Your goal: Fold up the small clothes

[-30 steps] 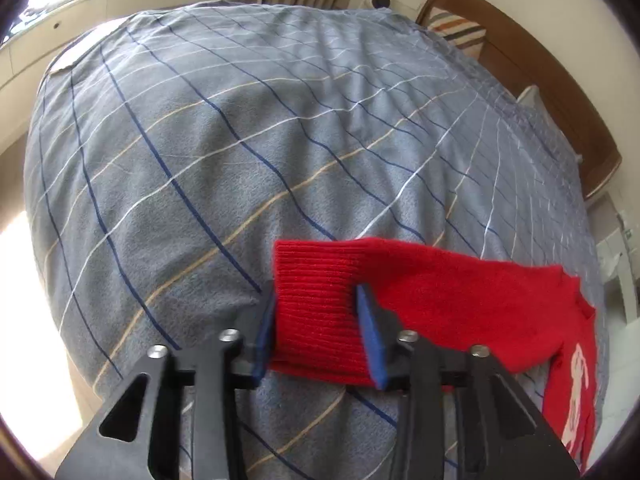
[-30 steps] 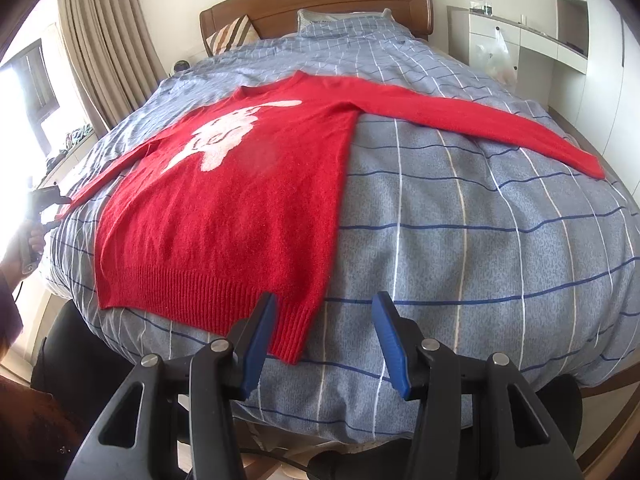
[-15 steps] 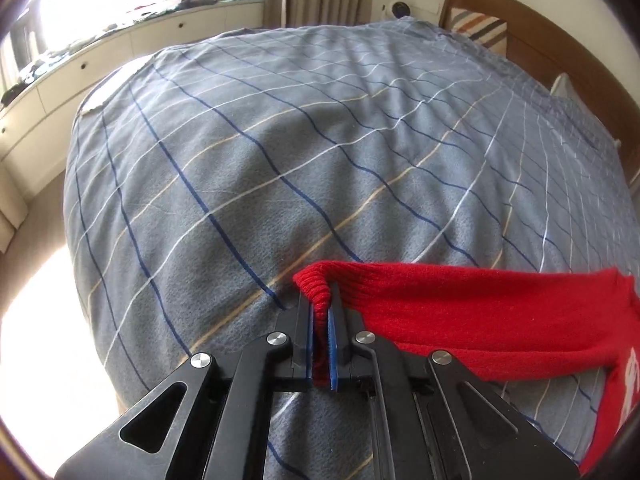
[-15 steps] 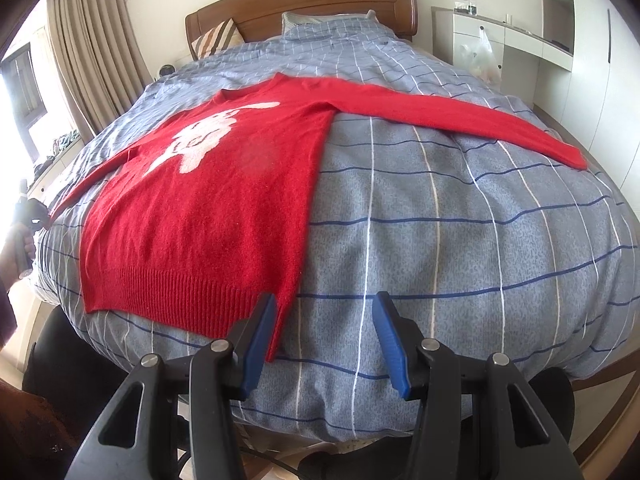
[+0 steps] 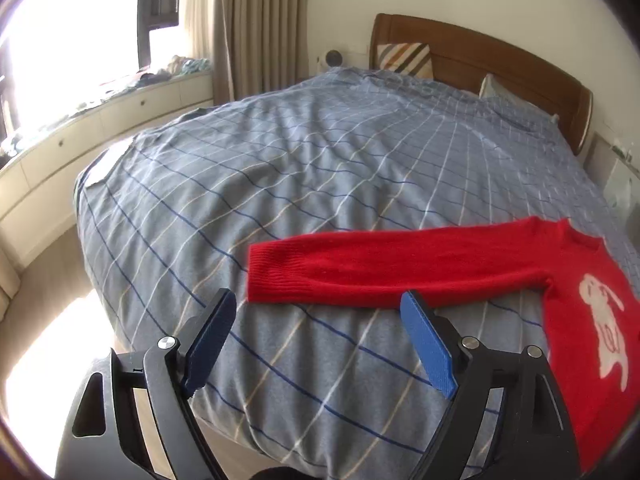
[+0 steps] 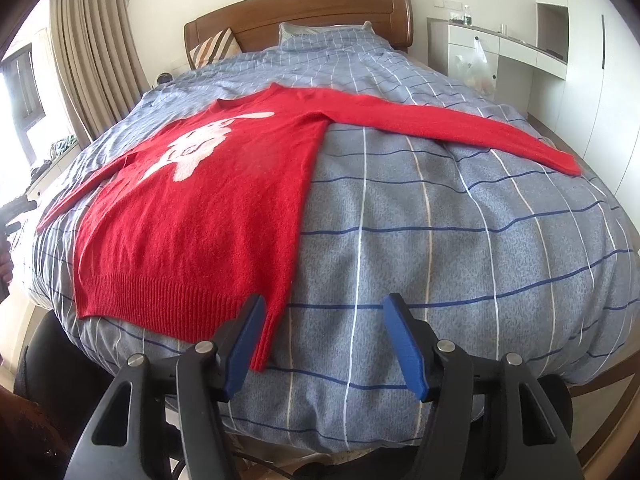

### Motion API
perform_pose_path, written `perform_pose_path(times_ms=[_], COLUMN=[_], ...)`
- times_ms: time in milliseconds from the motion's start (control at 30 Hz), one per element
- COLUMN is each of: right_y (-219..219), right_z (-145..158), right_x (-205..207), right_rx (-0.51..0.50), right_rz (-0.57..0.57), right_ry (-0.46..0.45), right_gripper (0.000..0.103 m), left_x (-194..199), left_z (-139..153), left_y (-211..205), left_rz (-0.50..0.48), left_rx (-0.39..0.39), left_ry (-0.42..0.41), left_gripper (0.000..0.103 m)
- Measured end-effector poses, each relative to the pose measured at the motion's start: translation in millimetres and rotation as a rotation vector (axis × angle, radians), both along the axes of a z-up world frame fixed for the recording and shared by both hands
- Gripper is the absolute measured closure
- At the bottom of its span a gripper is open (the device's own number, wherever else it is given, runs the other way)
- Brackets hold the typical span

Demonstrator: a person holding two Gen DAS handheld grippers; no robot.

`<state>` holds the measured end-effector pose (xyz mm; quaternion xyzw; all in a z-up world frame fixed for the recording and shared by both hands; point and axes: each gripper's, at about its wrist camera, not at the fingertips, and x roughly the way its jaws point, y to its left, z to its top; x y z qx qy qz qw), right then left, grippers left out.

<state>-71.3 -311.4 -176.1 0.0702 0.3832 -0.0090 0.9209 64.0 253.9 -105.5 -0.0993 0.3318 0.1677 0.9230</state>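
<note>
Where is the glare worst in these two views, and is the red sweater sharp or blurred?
Left wrist view: the window and the sunlit floor at the left are blown out white, while the red sweater sleeve stays sharp. Right wrist view: light is even, with only mild brightness at the left edge; the sweater is crisp. In both, fisheye bends the bed and darkens the corners.

One red sweater (image 6: 200, 216), one bed (image 6: 460, 240), two pillows (image 6: 212, 50), two hand-held grippers (image 6: 324, 340)
</note>
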Motion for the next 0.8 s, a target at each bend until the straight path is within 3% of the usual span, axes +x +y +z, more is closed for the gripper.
perform_pose_path(times_ms=[167, 367, 633, 800], right_y=[-12, -18, -20, -18], right_z=[-1, -2, -2, -3], right_x=[7, 5, 2, 3], right_rx=[0.006, 0.005, 0.005, 0.004], right_rz=[-0.045, -0.068, -0.078, -0.070], right_ry=[-0.012, -0.019, -0.027, -0.019], right_gripper=[0.040, 0.040, 0.040, 0.040], left_x=[-15, -11, -2, -3], left_z=[-3, -33, -78, -83], left_y=[-53, -111, -112, -117], left_rz=[-0.104, -0.218, -0.218, -0.235], left_rx=[-0.070, -0.049, -0.144, -0.117], left_ry=[-0.013, 0.061, 0.161, 0.157], left_gripper=[0.014, 0.014, 0.013, 0.005])
